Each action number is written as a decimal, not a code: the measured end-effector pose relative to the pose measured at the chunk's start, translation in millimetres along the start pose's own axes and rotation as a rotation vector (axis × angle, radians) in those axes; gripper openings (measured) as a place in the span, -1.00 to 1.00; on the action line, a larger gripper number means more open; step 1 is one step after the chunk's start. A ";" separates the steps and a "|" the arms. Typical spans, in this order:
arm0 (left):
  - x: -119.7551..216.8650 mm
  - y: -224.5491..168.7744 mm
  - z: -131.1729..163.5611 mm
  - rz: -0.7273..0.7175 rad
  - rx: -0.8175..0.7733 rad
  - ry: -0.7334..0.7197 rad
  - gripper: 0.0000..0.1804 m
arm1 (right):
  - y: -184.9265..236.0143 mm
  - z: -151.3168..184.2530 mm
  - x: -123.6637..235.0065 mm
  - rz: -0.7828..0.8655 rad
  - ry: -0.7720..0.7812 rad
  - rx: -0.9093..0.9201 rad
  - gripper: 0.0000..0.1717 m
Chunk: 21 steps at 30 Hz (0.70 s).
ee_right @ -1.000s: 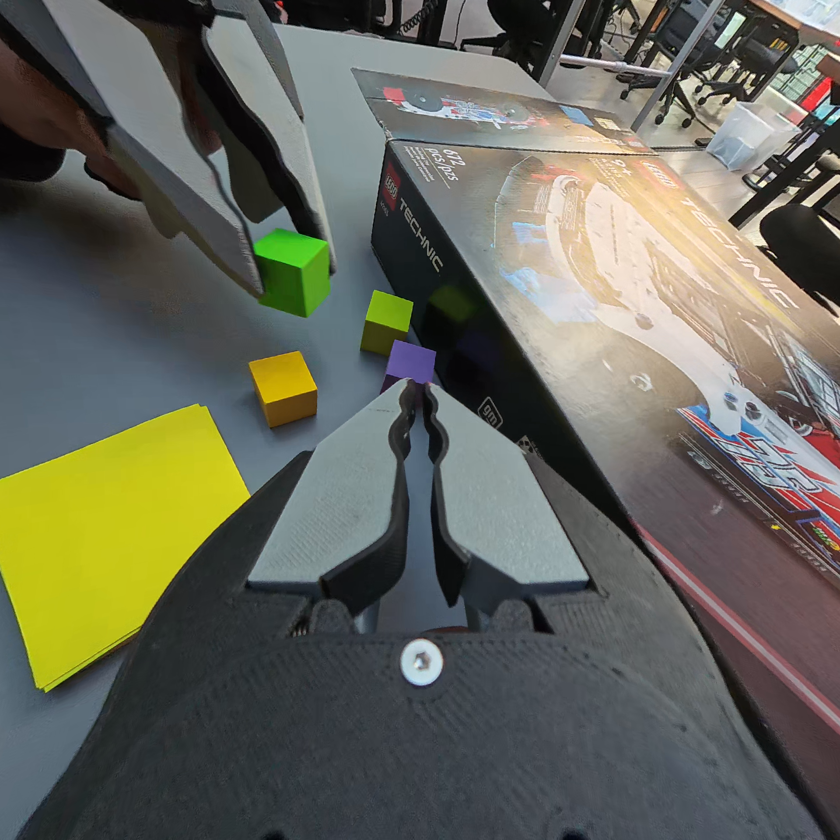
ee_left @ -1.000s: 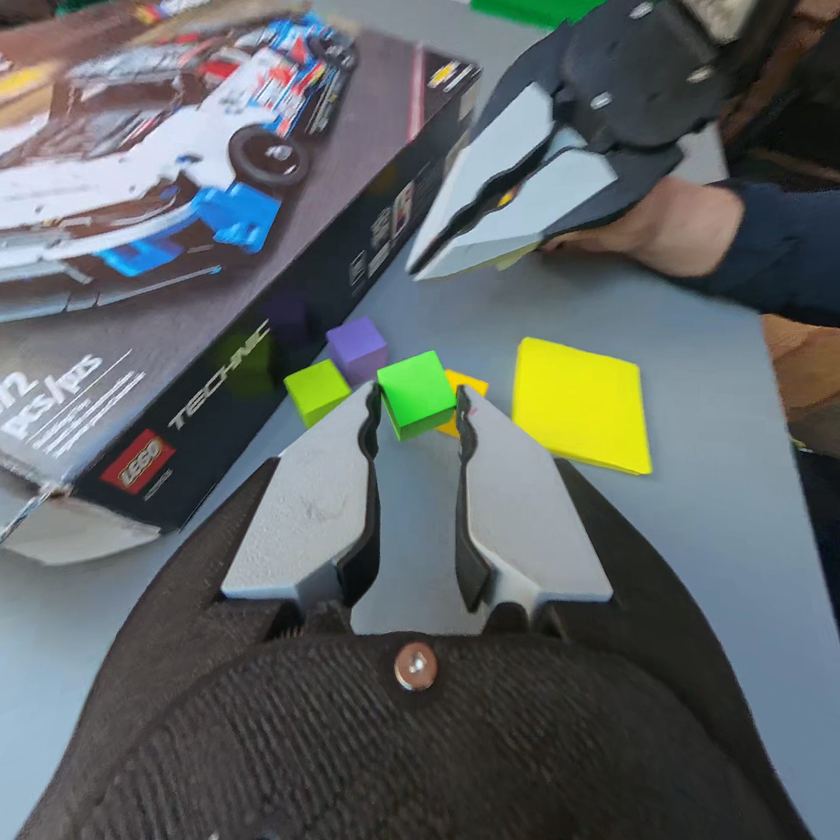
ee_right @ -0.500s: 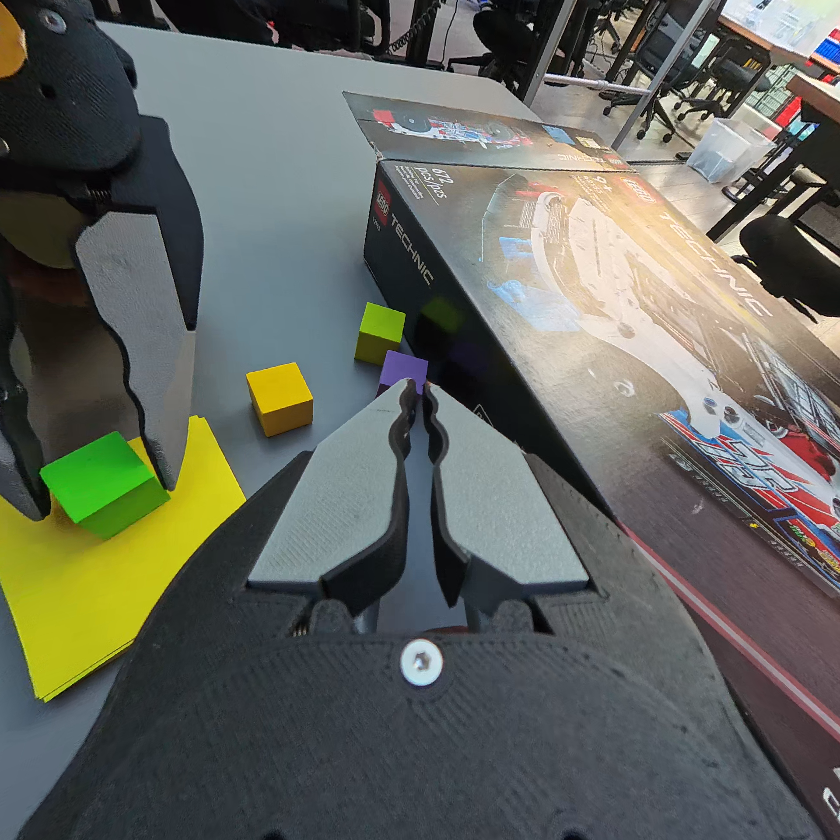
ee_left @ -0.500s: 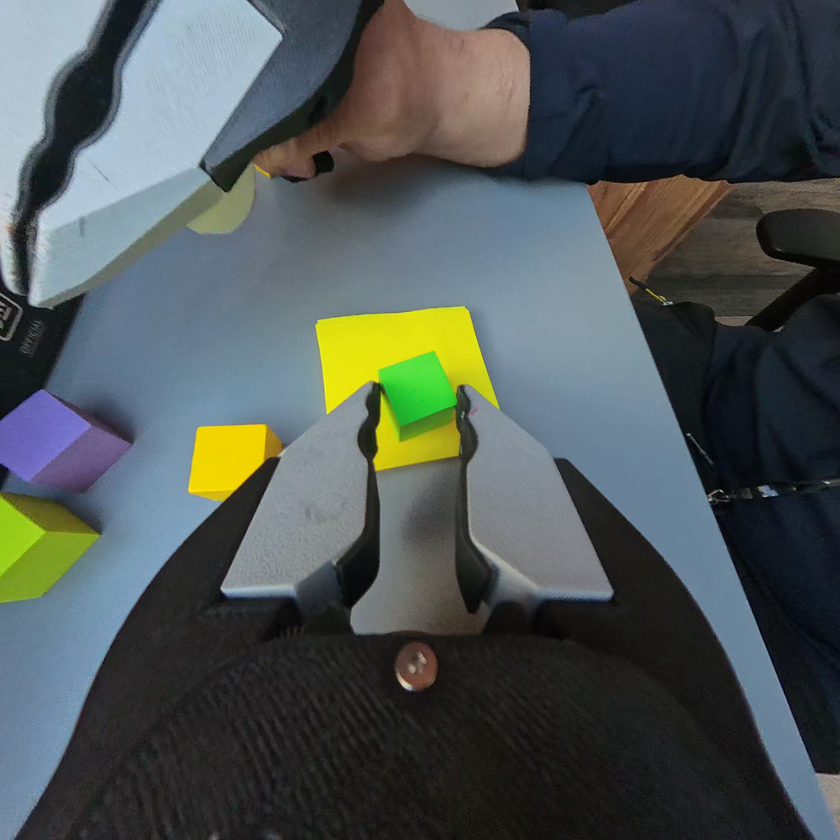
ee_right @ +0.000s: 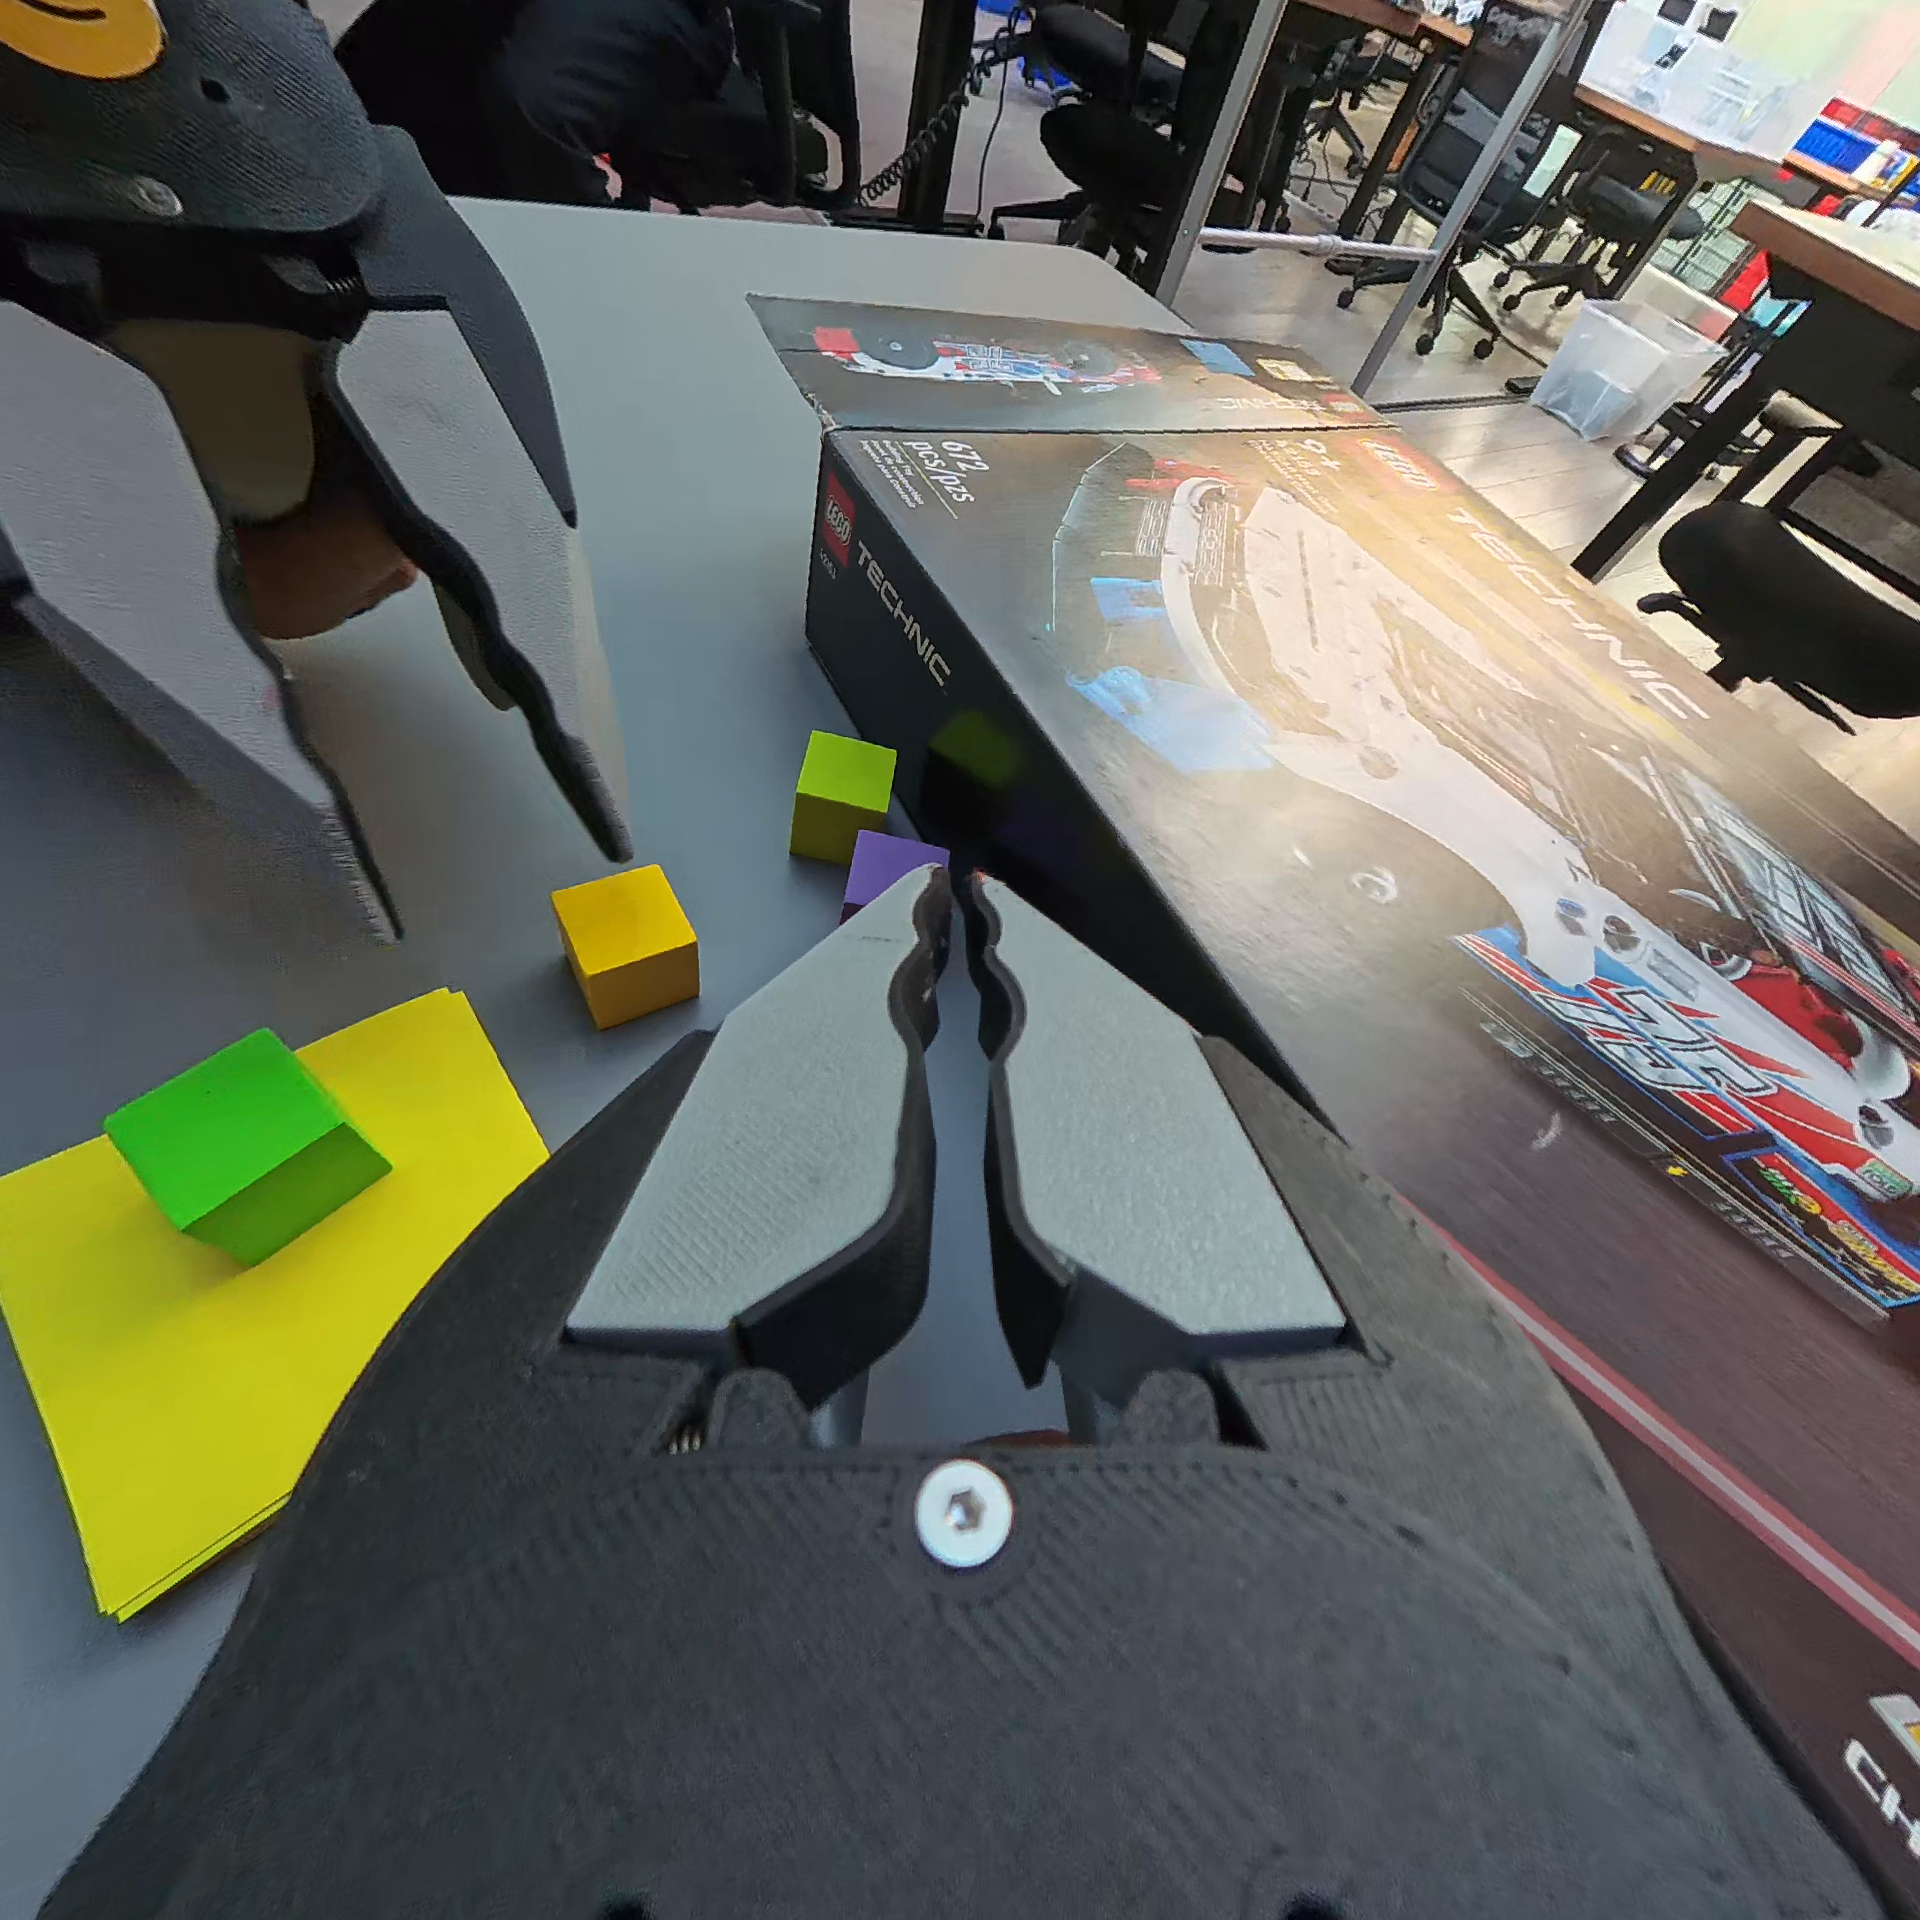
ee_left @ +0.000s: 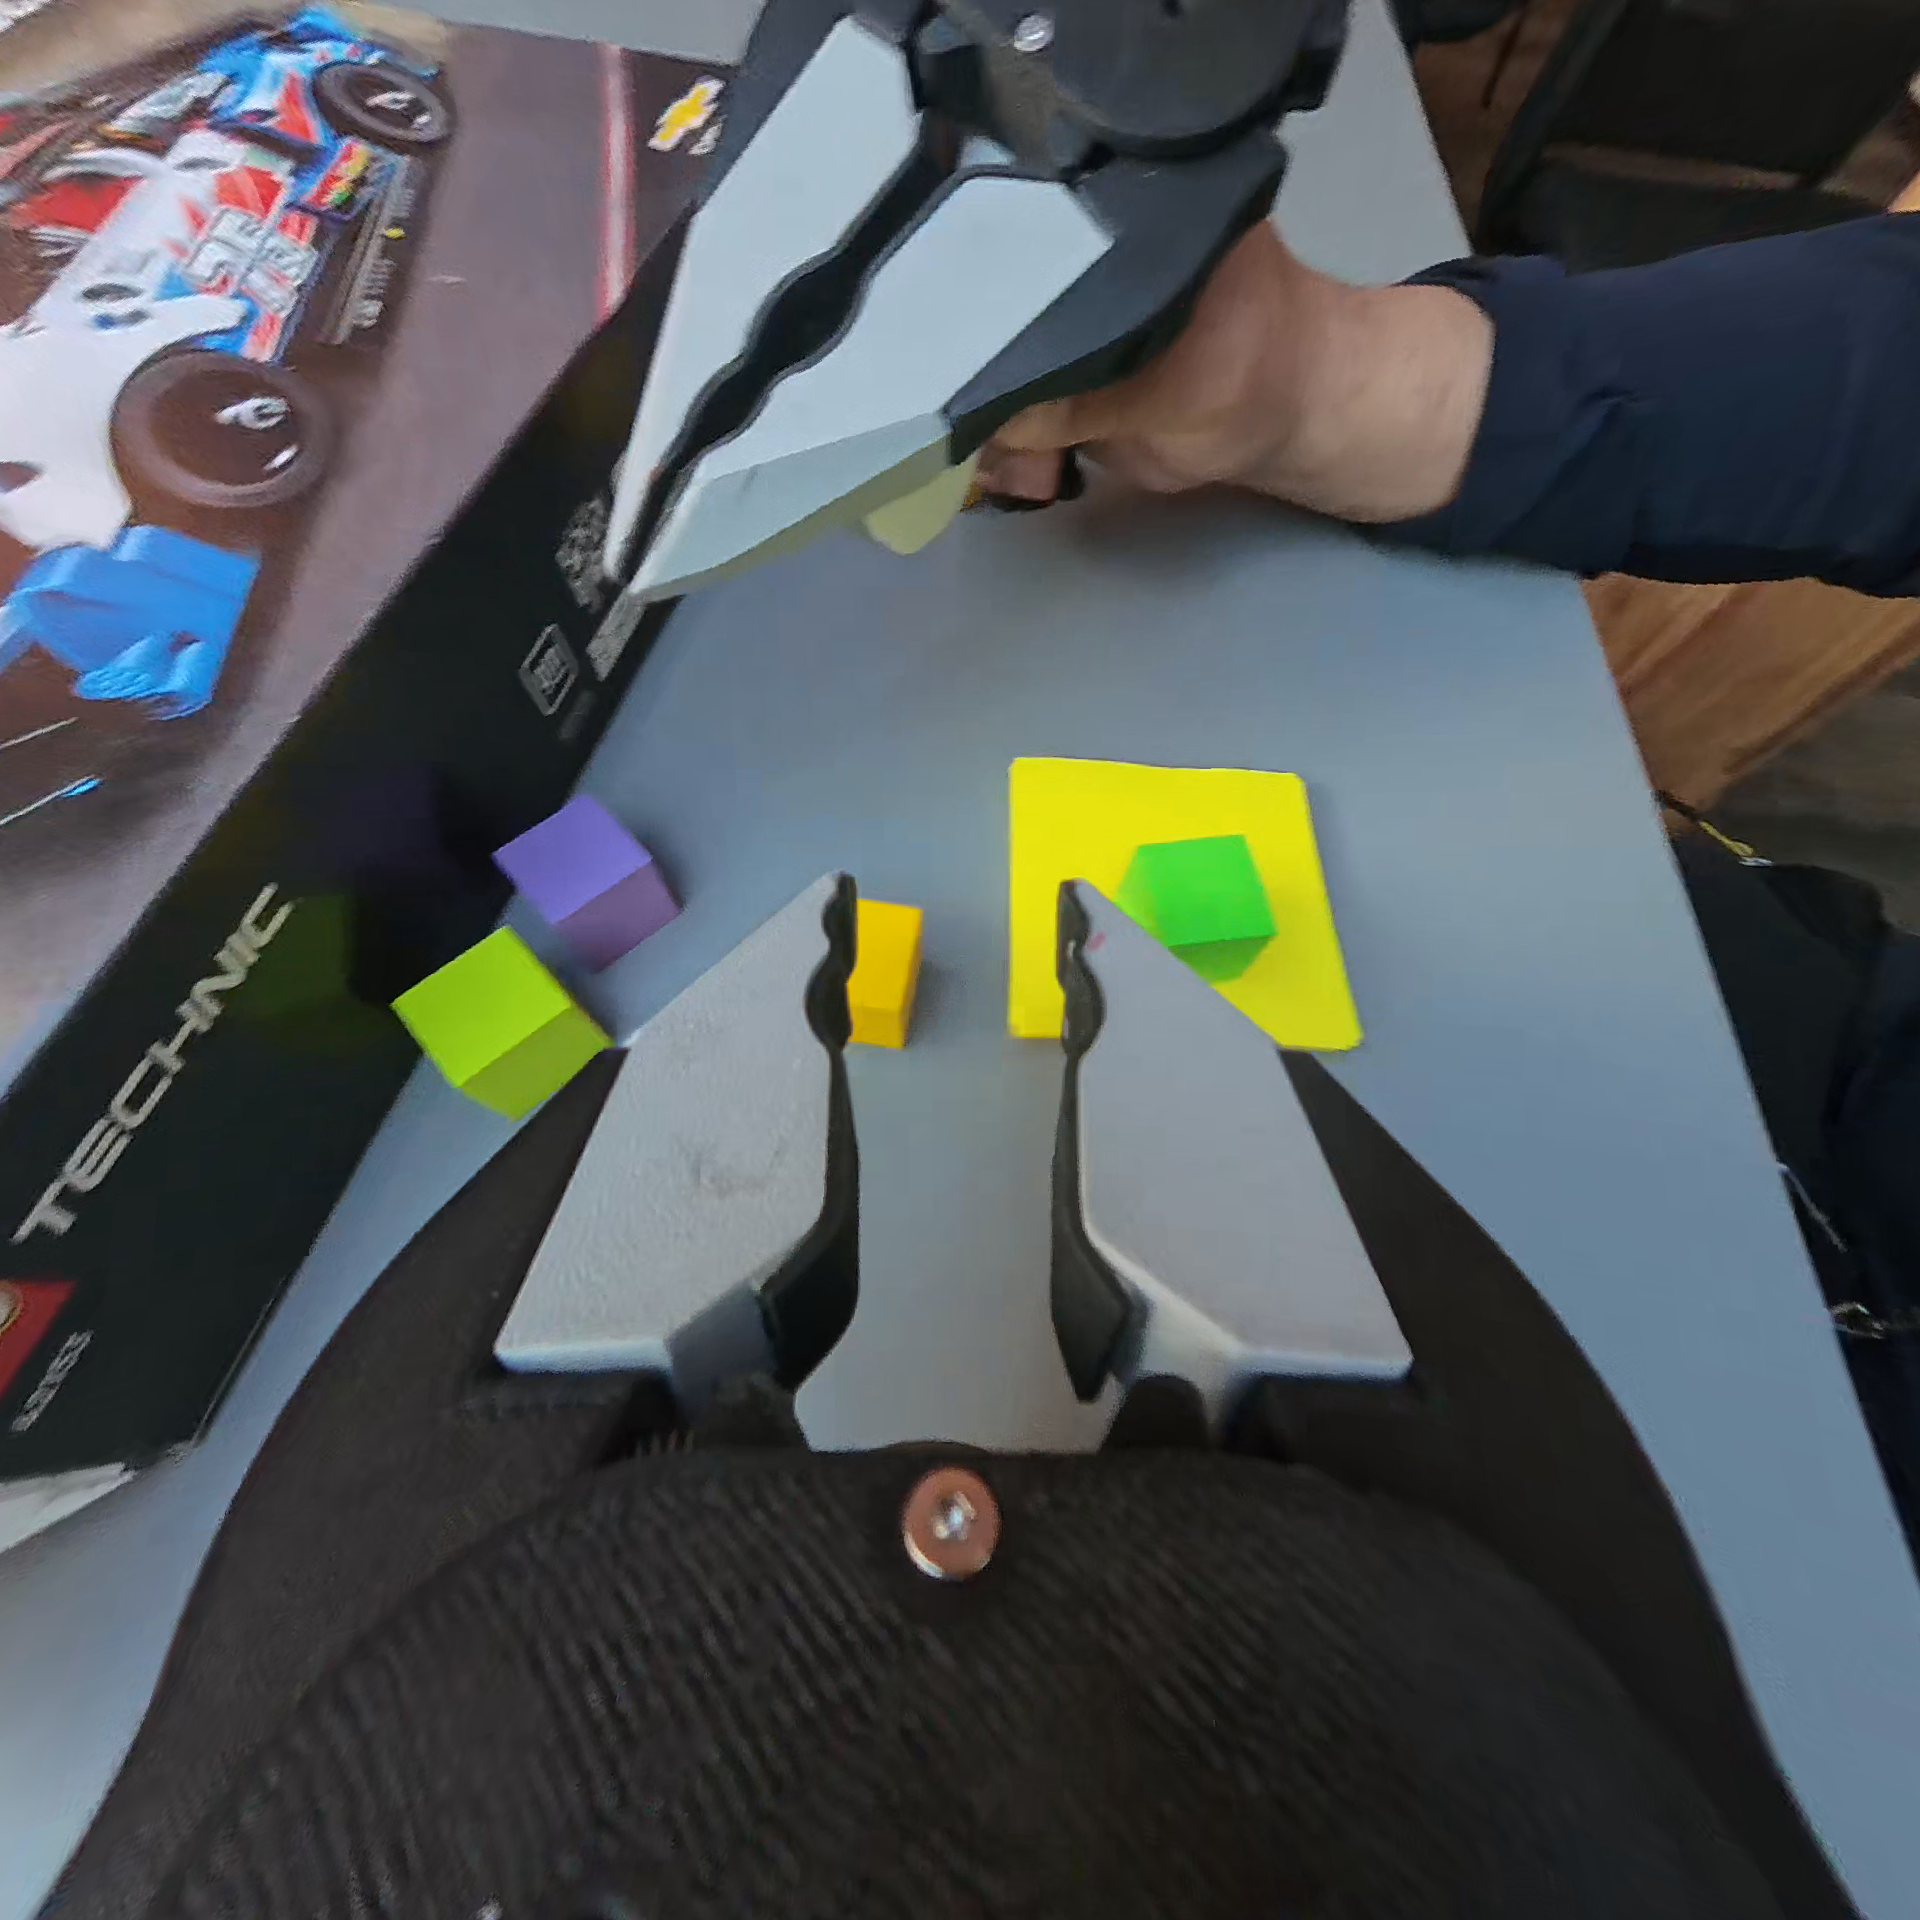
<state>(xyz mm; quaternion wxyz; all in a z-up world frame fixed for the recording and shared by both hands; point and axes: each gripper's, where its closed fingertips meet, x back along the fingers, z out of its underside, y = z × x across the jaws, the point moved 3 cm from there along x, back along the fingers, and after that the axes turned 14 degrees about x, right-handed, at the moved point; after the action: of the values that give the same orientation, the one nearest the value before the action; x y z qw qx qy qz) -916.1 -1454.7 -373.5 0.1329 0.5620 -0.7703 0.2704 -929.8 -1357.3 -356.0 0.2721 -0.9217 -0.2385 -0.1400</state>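
My left gripper [ee_left: 951, 914] is open and empty, raised above the grey table. A green cube [ee_left: 1200, 891] rests on a yellow paper pad [ee_left: 1174, 810], just right of my right fingertip. An orange cube [ee_left: 883, 971] lies below my left fingertip. A purple cube [ee_left: 582, 862] and a lime cube [ee_left: 488, 1013] sit to the left by the box. My right gripper [ee_right: 961, 894] is shut and empty, above the purple cube [ee_right: 883, 868]. The right wrist view shows the left gripper [ee_right: 499, 883] open above the orange cube [ee_right: 623, 940], with the green cube [ee_right: 234, 1143] on the pad [ee_right: 187, 1382].
A large dark toy-car box [ee_left: 260, 416] lies along the left of the table [ee_left: 1143, 644], and on the right in the right wrist view [ee_right: 1351, 831]. A person's hand and dark sleeve [ee_left: 1558, 395] hold the right gripper. Office chairs and desks stand beyond. The grippers' ends are close to 8 cm from one another. Measured from the fingertips, the green cube [ee_left: 1200, 891] is 4 cm or so from the left gripper and 12 cm from the right. The right camera catches it too, in the right wrist view [ee_right: 233, 1124].
My left gripper carried the green cube onto the yellow pad, opened and let it go, then lifted and swung left toward the orange cube. The right gripper stayed shut.
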 end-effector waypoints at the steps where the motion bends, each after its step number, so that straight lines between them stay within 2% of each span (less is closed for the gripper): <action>1: 0.2 6.5 0.8 -0.029 0.017 0.001 -0.58 | -1.0 -0.2 0.5 0.003 -0.004 -0.005 -1.00; 7: -11.0 25.1 16.0 -0.097 0.075 0.075 -0.57 | -2.4 -0.1 1.1 0.002 -0.007 -0.021 -1.00; 11: -18.0 29.4 26.5 -0.137 0.078 0.162 -0.72 | -1.4 1.9 -0.4 0.000 0.007 -0.015 -1.00; 16: -11.4 22.6 14.2 -0.109 0.083 0.084 -0.72 | -2.3 3.4 -0.5 0.003 0.013 -0.018 -1.00; 19: -4.7 4.8 -3.5 -0.060 0.047 -0.004 -0.72 | -2.2 3.9 -0.8 0.001 0.016 -0.019 -1.00; 21: -2.7 -10.8 -8.8 -0.031 0.003 -0.011 -0.72 | -1.5 4.3 -1.3 -0.001 0.019 -0.015 -1.00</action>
<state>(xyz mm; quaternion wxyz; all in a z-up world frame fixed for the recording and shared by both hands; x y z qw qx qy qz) -905.9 -1449.9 -364.9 0.1321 0.5755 -0.7618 0.2665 -931.2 -1354.2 -359.4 0.2672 -0.9223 -0.2350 -0.1508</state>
